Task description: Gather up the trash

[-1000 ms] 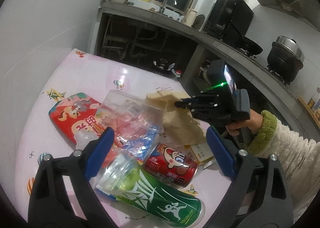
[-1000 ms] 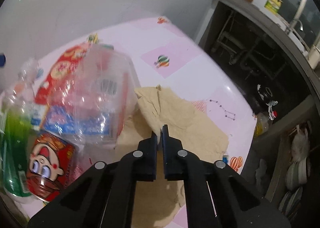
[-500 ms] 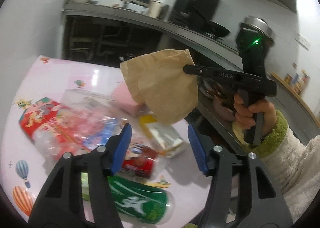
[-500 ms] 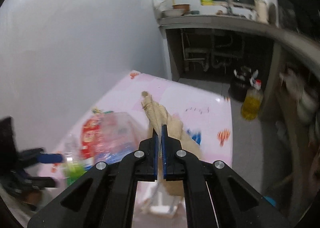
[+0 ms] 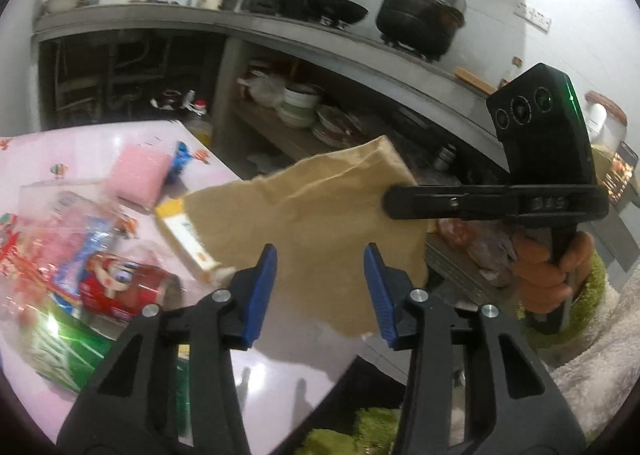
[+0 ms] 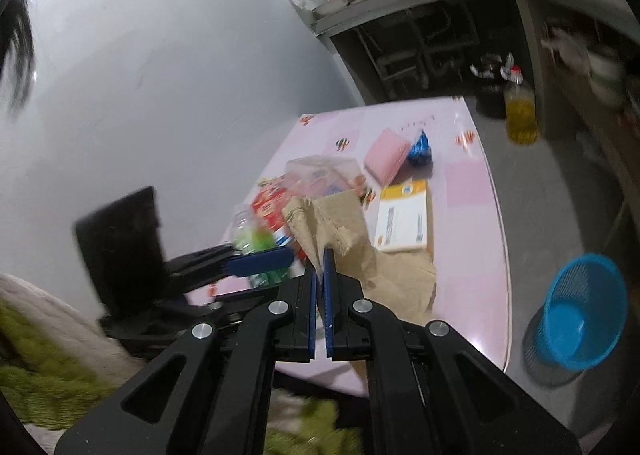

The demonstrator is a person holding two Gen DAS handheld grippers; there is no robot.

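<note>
A pink table (image 6: pixel 468 191) with small balloon prints stands against a plain grey wall, in a dim kitchen. Behind it runs a concrete counter (image 5: pixel 248 29) with a dark pot (image 5: pixel 420 17) and a wok on top, and stacked bowls (image 5: pixel 300 105) on the shelf below. A bottle of yellow oil (image 6: pixel 520 107) stands on the floor past the table's far end, and a blue mesh basket (image 6: pixel 580 315) sits on the floor beside the table's near corner.

On the table lies a litter of trash: a red can (image 5: pixel 124 289), a green can (image 5: pixel 60 351), a crumpled clear plastic package (image 6: pixel 320 171), a pink sponge (image 6: pixel 386 155), a blue wrapper (image 6: pixel 420 147) just beside it, and a white and yellow box (image 6: pixel 406 219).

The brown paper (image 5: pixel 320 223) hangs in the air above the table's near edge, wrinkled and torn at its border, limp below the pinch. The right gripper (image 6: pixel 320 259) has its blue pads pressed together on the paper's upper edge. The left gripper (image 5: pixel 320 255) stands wide apart with nothing between its fingers, just in front of the hanging sheet.
</note>
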